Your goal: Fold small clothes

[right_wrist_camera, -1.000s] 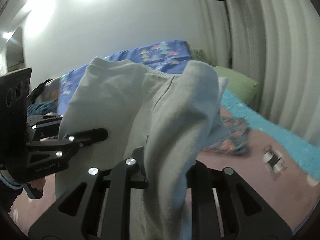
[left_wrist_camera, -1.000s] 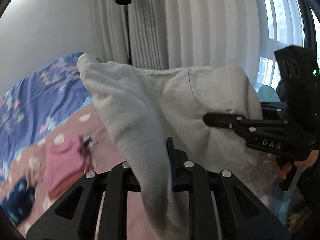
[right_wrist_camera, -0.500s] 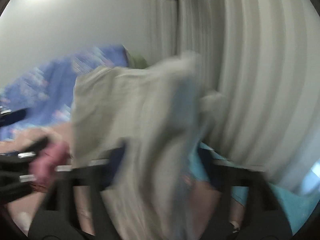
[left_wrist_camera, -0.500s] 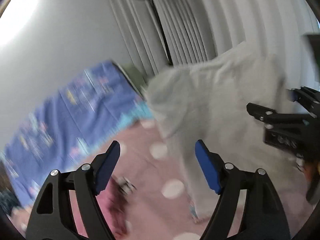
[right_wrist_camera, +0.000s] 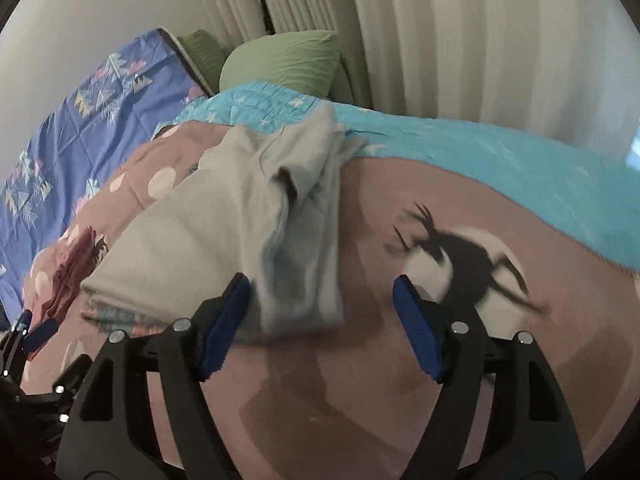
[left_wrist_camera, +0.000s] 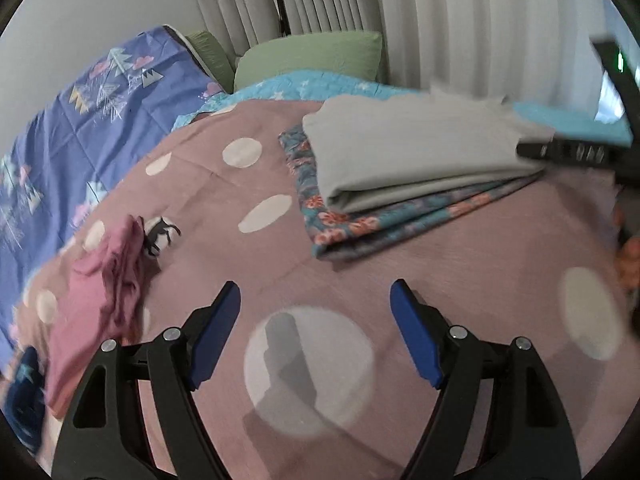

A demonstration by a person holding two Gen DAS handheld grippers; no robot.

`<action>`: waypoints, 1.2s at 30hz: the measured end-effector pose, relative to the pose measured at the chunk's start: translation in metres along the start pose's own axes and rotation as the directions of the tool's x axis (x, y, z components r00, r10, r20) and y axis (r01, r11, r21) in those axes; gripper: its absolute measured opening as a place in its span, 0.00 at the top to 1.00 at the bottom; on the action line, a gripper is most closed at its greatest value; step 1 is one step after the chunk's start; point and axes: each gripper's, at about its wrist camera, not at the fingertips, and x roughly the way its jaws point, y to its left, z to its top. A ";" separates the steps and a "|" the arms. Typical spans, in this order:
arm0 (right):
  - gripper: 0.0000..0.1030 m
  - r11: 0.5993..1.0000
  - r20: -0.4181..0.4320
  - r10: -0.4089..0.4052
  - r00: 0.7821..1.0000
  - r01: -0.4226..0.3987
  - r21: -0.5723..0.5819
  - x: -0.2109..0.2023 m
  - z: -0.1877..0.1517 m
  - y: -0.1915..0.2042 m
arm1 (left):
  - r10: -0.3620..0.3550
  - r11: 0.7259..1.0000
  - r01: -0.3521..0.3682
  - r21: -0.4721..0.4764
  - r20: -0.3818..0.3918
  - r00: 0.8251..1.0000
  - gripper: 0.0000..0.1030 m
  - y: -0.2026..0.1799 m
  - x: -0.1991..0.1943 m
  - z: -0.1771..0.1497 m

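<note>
A folded grey garment (left_wrist_camera: 408,152) lies on top of a folded floral garment (left_wrist_camera: 360,224) on the pink dotted bedspread (left_wrist_camera: 440,272). My left gripper (left_wrist_camera: 316,312) hangs open over bare bedspread in front of that stack, with nothing between its fingers. In the right wrist view the grey garment (right_wrist_camera: 208,232) has a loose flap reaching down between the jaws of my right gripper (right_wrist_camera: 320,308), beside the left pad. Those jaws are closing a little but stand wide, and the pads do not press the cloth. The right gripper (left_wrist_camera: 568,152) also shows at the stack's right end.
A crumpled pink garment (left_wrist_camera: 100,288) and a dark blue one (left_wrist_camera: 24,396) lie to the left. Green pillows (left_wrist_camera: 312,56), a purple-blue quilt (left_wrist_camera: 80,120) and a turquoise blanket (right_wrist_camera: 480,152) sit behind. Pale curtains (left_wrist_camera: 440,20) hang at the back.
Both grippers held the grey garment up in the air, then opened and let it go. It now lies on the floral garment, and both hands have sunk toward the bed.
</note>
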 end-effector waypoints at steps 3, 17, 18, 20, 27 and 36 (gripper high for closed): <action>0.27 0.998 -0.003 -0.056 0.998 0.056 0.035 -0.024 -0.019 -0.005 | -0.014 1.000 0.014 -0.001 0.046 0.999 0.25 -0.001 -0.025 -0.012; 0.06 0.986 0.306 0.034 0.951 0.019 -0.167 -0.239 -0.128 0.054 | -0.091 0.984 0.131 -0.120 0.288 0.953 0.01 -0.004 -0.178 -0.076; 0.04 0.987 0.318 0.024 0.948 0.028 -0.156 -0.251 -0.130 0.059 | -0.087 0.984 0.129 -0.121 0.304 0.949 0.01 -0.006 -0.188 -0.079; 0.03 0.990 0.334 0.021 0.942 0.026 -0.137 -0.274 -0.136 0.065 | -0.076 0.987 0.119 -0.112 0.329 0.941 0.01 -0.011 -0.210 -0.084; 0.02 0.985 0.396 0.046 0.917 0.024 -0.169 -0.329 -0.162 0.085 | 0.012 0.993 0.035 -0.114 0.383 0.924 0.01 -0.019 -0.274 -0.101; 0.02 0.980 0.417 0.077 0.906 0.009 -0.201 -0.356 -0.196 0.094 | 0.087 0.981 -0.014 -0.195 0.372 0.924 0.01 -0.019 -0.313 -0.135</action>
